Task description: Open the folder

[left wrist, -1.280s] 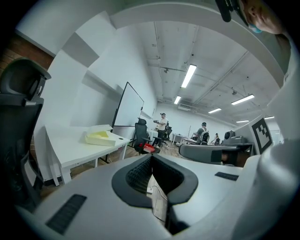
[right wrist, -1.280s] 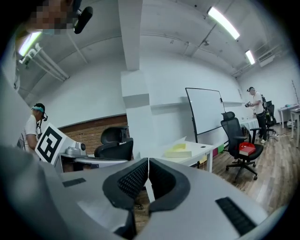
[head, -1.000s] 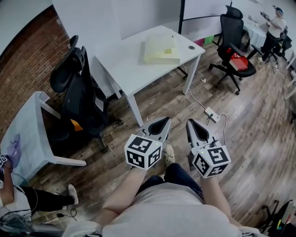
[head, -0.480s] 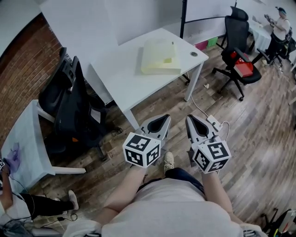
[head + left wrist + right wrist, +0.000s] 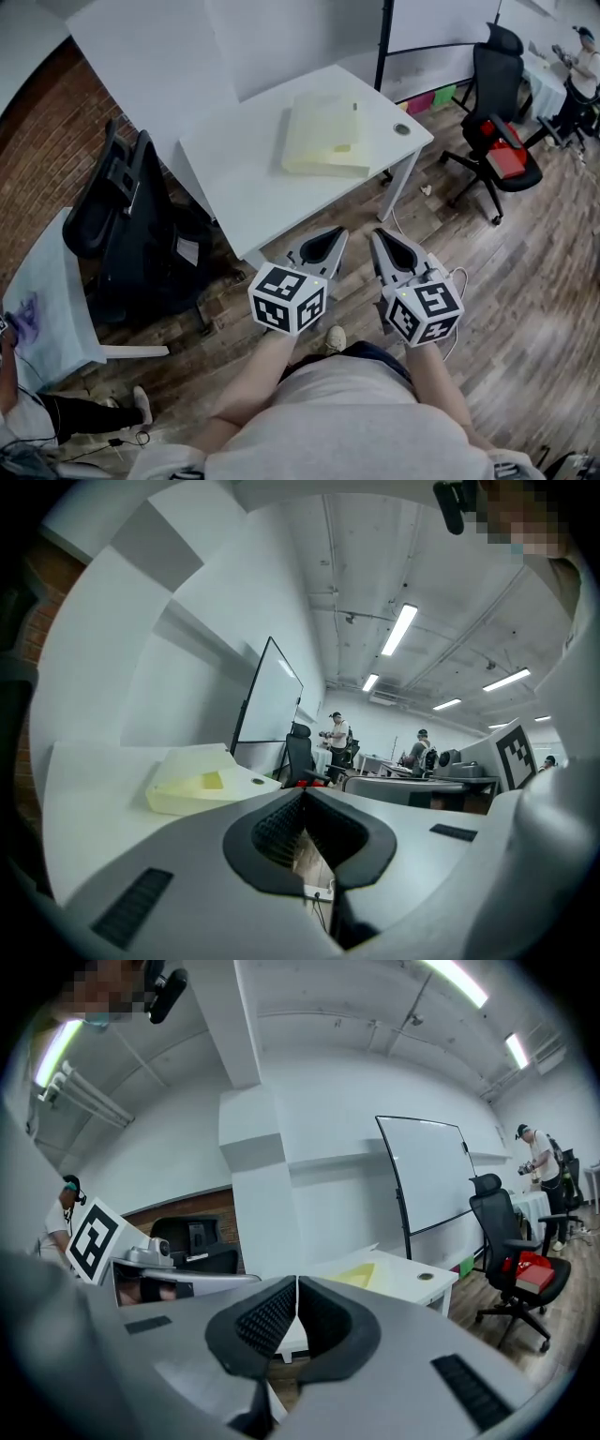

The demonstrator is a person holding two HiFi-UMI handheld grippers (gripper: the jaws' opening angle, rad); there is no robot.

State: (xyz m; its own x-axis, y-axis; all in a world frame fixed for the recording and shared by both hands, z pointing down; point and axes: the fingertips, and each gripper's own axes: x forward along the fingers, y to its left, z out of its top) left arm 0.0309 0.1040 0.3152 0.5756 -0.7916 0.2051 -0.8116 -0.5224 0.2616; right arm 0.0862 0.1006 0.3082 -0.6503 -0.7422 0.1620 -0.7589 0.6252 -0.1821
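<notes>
On the left, the left gripper (image 5: 334,236) is clenched shut and empty. Ahead of the 2 grippers, well apart, the pale yellow folder (image 5: 323,136) lies flat on the white table (image 5: 234,178). Rightmost, the right gripper (image 5: 378,236) is likewise clamped on nothing.

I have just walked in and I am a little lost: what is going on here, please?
A person holds a gripper in each hand in front of the body. The left gripper and the right gripper both point toward the white table. A pale yellow folder lies flat on it and looks closed. Both pairs of jaws are together and hold nothing. Neither gripper touches the folder, so it is not yet opened.
</notes>
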